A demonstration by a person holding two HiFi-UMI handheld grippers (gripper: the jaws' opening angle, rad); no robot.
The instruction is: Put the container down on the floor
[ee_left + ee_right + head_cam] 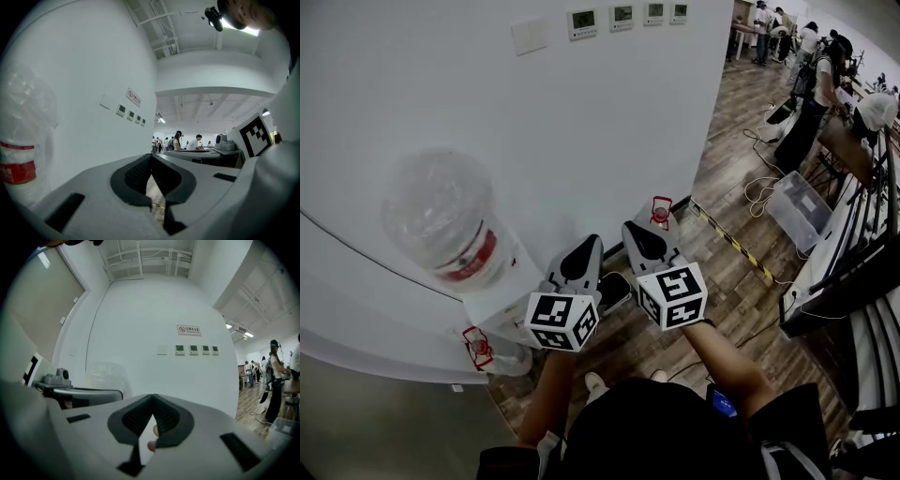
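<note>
A big clear water bottle (441, 220) with a red label stands upside down on a white dispenser (502, 300) against the wall, left of both grippers. It also shows at the left edge of the left gripper view, bottle (21, 140), and faintly in the right gripper view, bottle (105, 373). My left gripper (581, 255) is held in the air just right of the dispenser, shut, with nothing between its jaws (151, 158). Beside it my right gripper (642, 239) is also shut and empty (153, 398). Neither touches the bottle.
Two small red-topped clear things (661, 211) (478, 347) sit low by the wall. Striped yellow-black tape (731, 239) crosses the wooden floor. A clear plastic bin (802, 206), cables and a black rack (853, 272) are at right. People (811, 94) stand far back.
</note>
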